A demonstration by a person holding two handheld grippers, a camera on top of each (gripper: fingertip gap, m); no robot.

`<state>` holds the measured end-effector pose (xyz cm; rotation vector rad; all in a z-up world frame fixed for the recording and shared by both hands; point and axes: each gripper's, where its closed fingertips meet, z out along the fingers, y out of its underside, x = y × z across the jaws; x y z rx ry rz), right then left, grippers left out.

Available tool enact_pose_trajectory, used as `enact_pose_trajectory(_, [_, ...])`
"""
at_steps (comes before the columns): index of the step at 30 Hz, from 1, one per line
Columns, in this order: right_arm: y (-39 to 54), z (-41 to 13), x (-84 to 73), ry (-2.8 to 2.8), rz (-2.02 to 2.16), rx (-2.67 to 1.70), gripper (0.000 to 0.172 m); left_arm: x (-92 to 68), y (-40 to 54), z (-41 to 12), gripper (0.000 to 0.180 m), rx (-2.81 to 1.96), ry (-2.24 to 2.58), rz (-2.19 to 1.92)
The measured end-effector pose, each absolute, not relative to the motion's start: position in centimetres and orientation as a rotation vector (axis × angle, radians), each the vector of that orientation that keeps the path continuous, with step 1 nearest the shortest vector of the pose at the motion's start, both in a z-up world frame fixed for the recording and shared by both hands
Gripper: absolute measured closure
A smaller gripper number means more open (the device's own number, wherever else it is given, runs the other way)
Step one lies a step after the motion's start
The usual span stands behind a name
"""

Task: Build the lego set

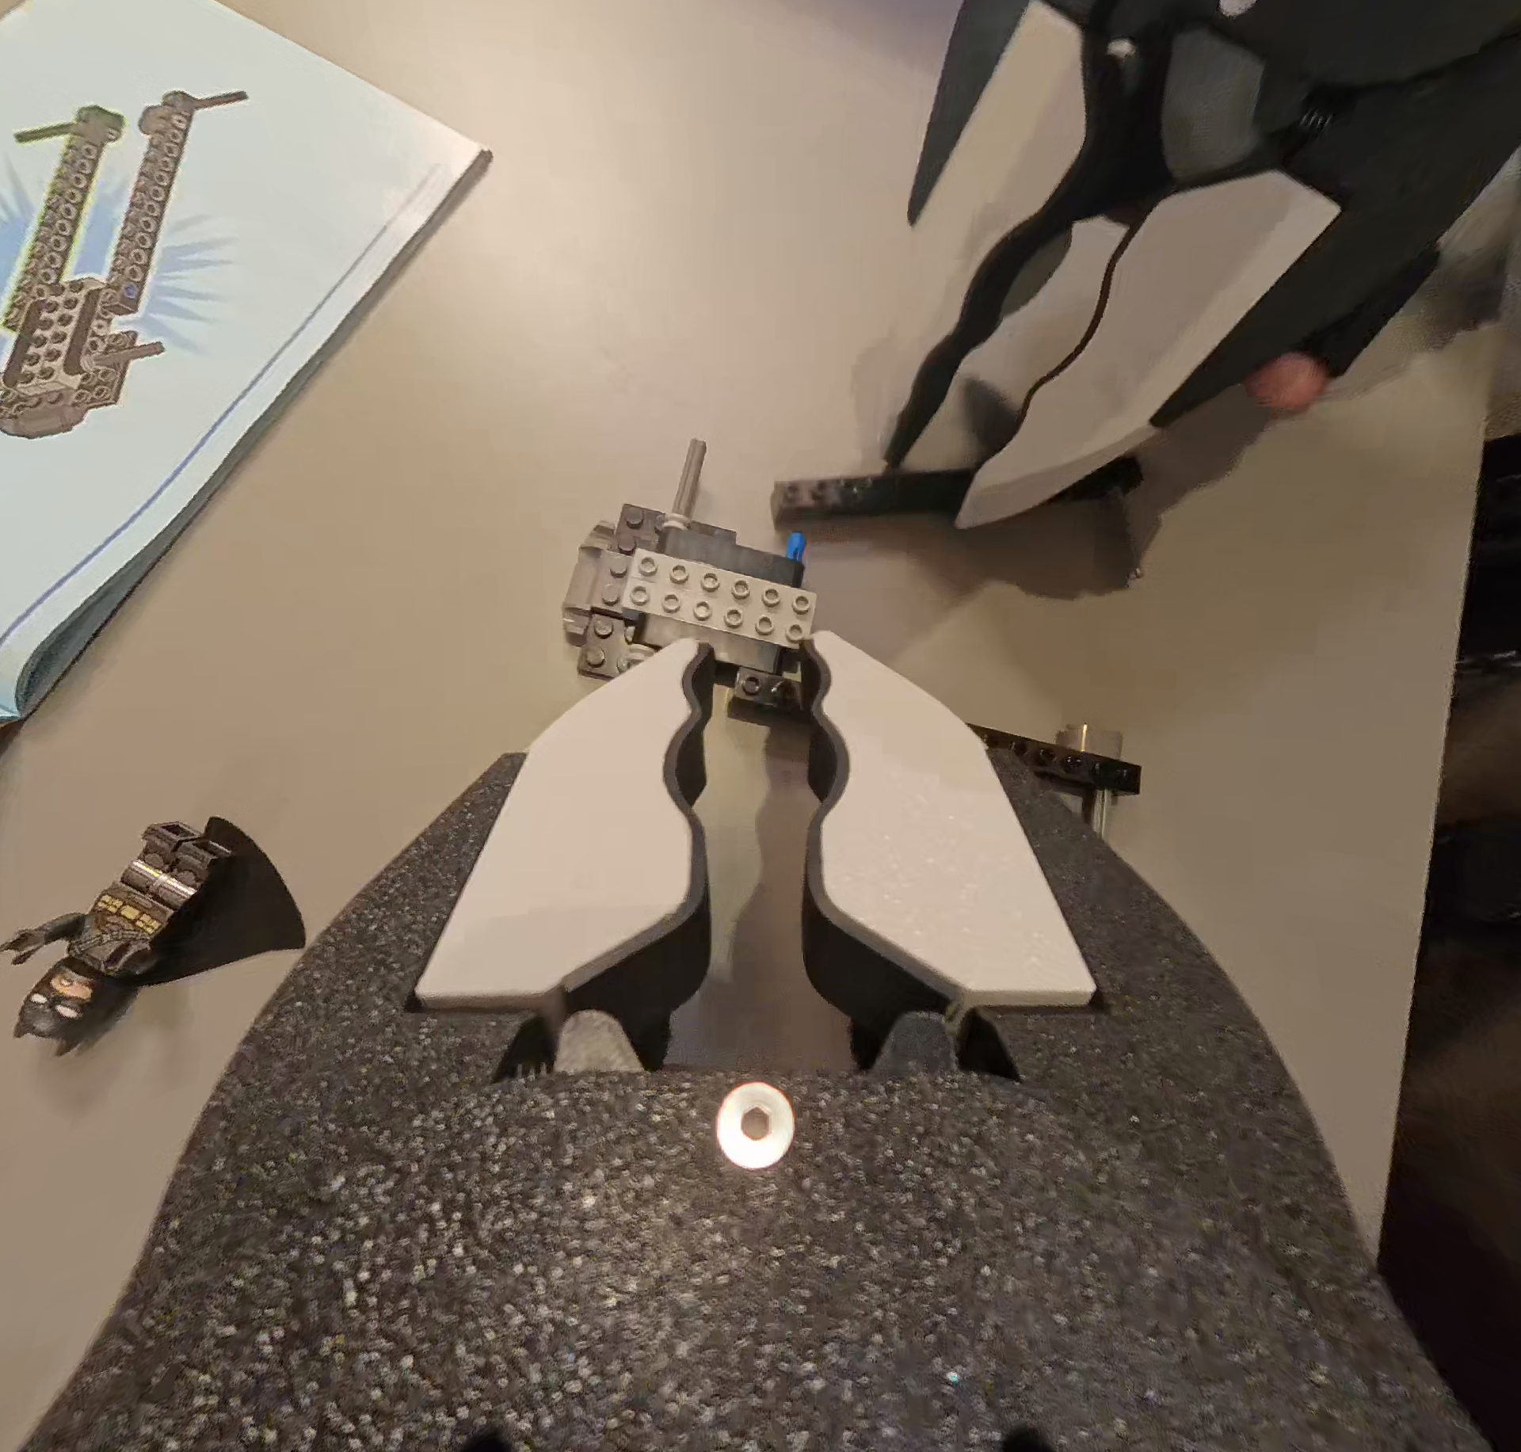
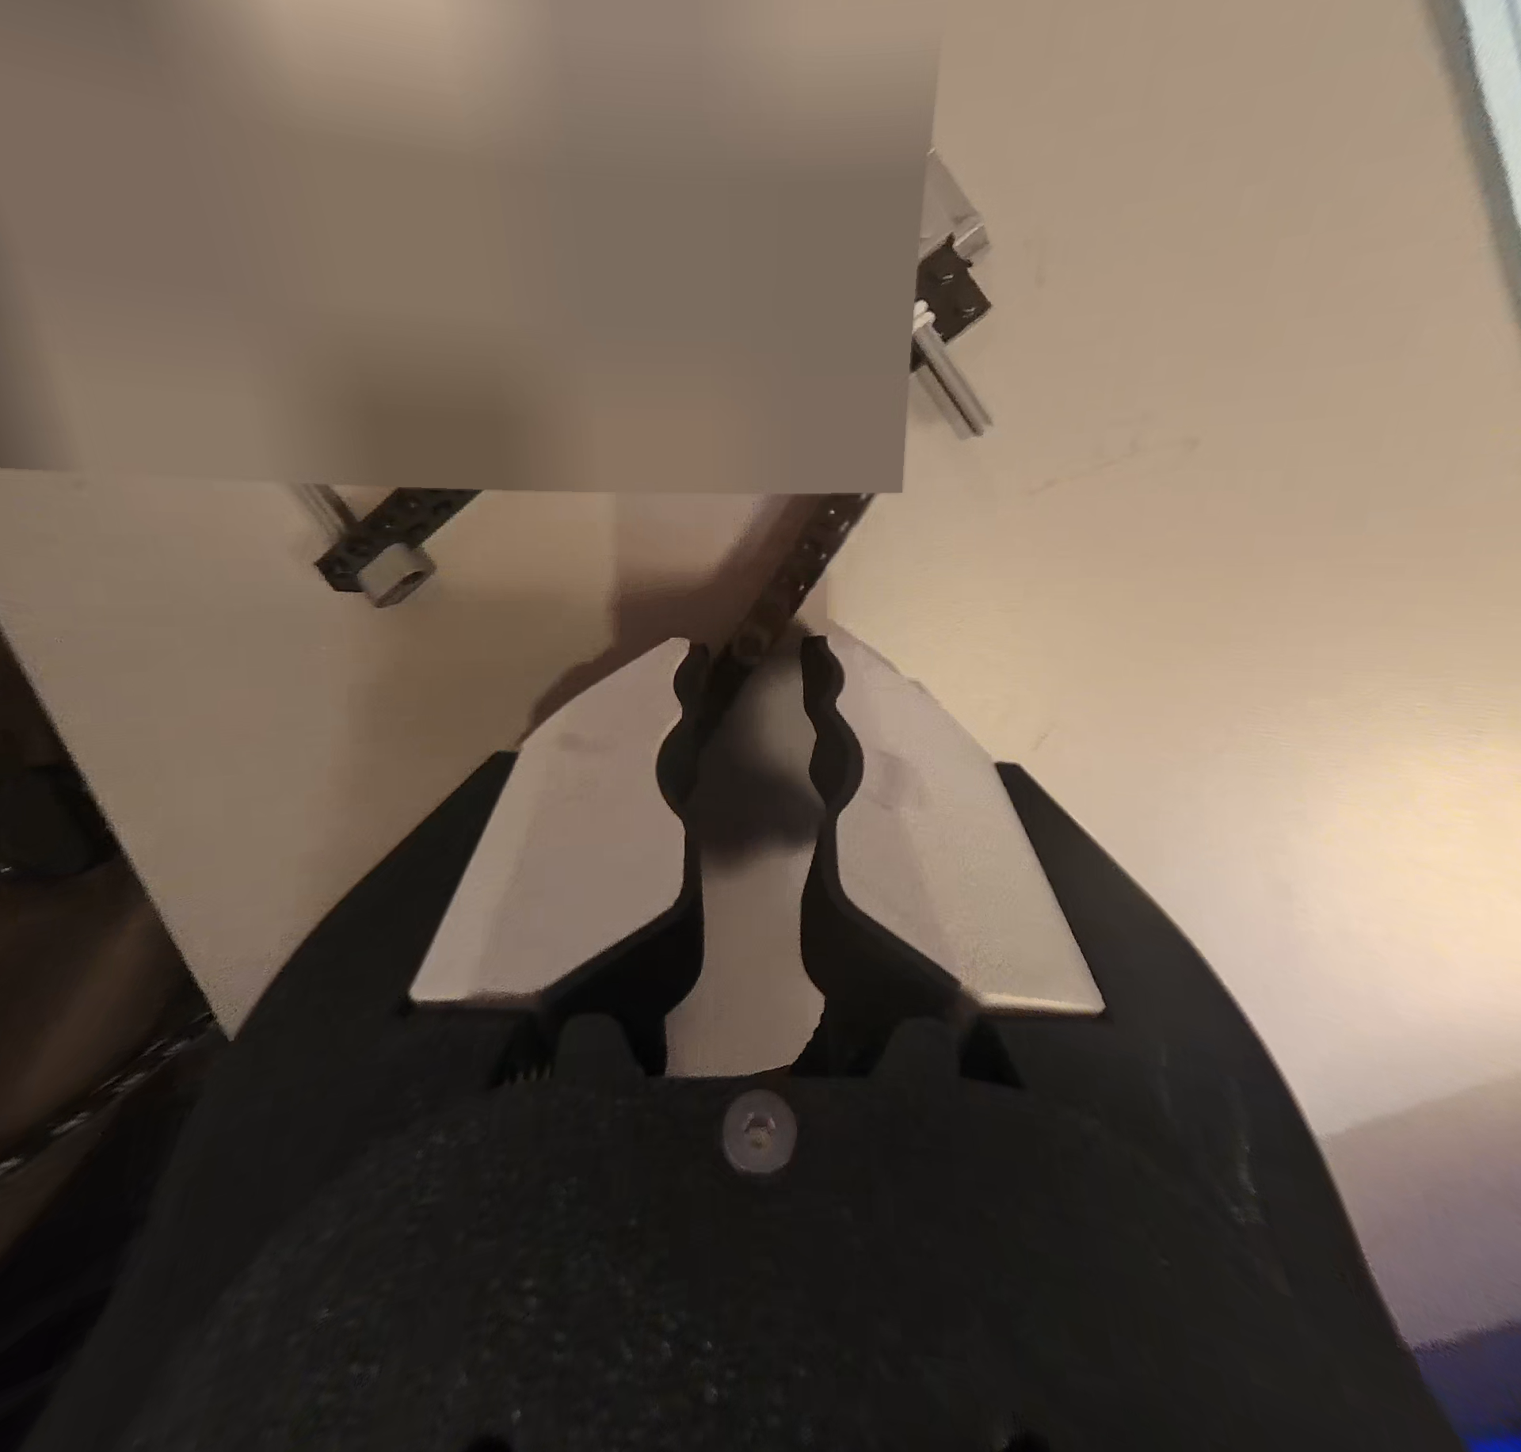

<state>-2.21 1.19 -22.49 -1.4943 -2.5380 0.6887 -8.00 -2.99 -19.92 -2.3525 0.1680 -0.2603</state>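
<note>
Left wrist view: left gripper fingers narrowly grip brick assembly; right gripper seemingly clasps black beam.

Left gripper is hugging the near end of the grey brick build. Right gripper is sitting on a black beam just past the build; booklet and minifig are lying well off left.
</note>
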Motion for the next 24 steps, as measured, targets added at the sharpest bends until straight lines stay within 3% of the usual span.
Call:
enact_pose_trajectory(9, [1.2,-22.5,-2.6,-2.47,0.619,-1.492,0.147,-8.4,-3.4,-21.5,0.152,-2.437,0.14,-0.121])
enact_pose_trajectory(17, [0.3,-22.7,-3.9,-2.393,0.699,-1.557,0.159,-7.3,-4.4,-21.3,0.152,-2.42,0.137,-0.219])
enact_pose_trajectory(24, [0.0,-22.7,-4.8,-2.363,0.709,-1.564,0.159,-7.0,-4.3,-21.5,0.159,-2.4,0.114,-0.254])
